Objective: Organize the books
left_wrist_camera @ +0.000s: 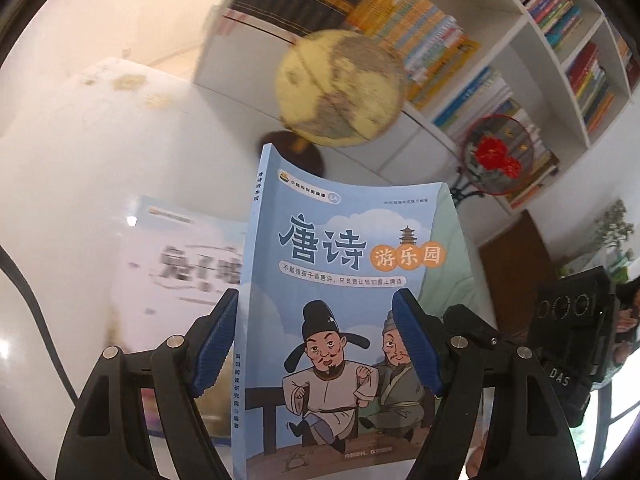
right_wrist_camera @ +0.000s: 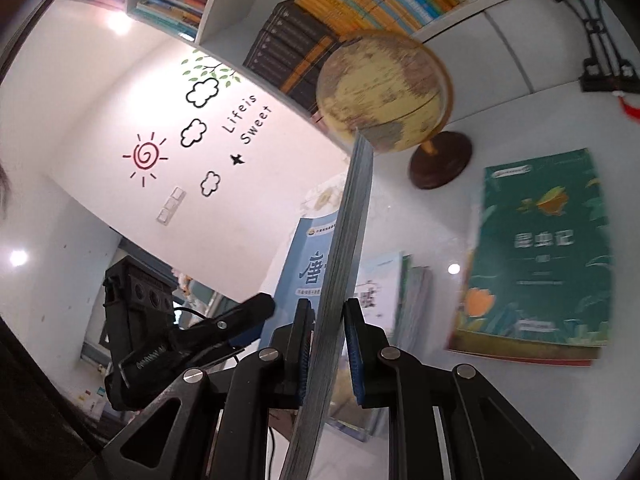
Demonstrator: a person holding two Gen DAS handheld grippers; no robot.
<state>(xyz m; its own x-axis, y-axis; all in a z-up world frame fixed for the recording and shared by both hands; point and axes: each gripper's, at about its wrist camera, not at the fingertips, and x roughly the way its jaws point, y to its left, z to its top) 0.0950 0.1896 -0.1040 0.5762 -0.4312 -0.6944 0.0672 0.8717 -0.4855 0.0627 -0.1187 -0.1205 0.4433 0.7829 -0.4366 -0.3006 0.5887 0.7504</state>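
Between the two blue pads of the left claw (left_wrist_camera: 316, 344): one blue book (left_wrist_camera: 340, 300), held upright off the bench (left_wrist_camera: 80, 200), front cover facing this camera, spine on the pad to the left, long axis running straight away from the claw and upward toward the globe (left_wrist_camera: 340, 88). The left claw is clamped across the book's width, one pad on the spine edge, the other on the cover's right side.

Right claw (right_wrist_camera: 326, 344): clenched on the same blue book (right_wrist_camera: 340, 280) from its page edge, so that only the thin stack of pages shows, rising from between the jaws up to the globe (right_wrist_camera: 384, 92). Both claws hold the book; neither is nearer.

Key relation, as a judgement: the book stands on its long axis pointing toward the bookshelf (left_wrist_camera: 520, 20) beyond and above both claws, so placing it calls for carrying it forward and up with spine and page edge kept level between the two grips.

Other stock: a white book (left_wrist_camera: 180, 272) on the bench below and to the left of the left claw, blurred; a green book (right_wrist_camera: 536, 256) on the bench to the right of the right claw.

Writing legible:
- blue book cover: "唐诗" large, "游乐园" in orange discs; spine "唐诗游乐园"; smaller lines too fine to read surely.
- green book: "昆虫记".
- wall sticker (right_wrist_camera: 248, 120) left of the right claw: "Life is Sweet", with sun and clouds.
- right claw's housing, seen from the left wrist: "DAS", partly cut off.
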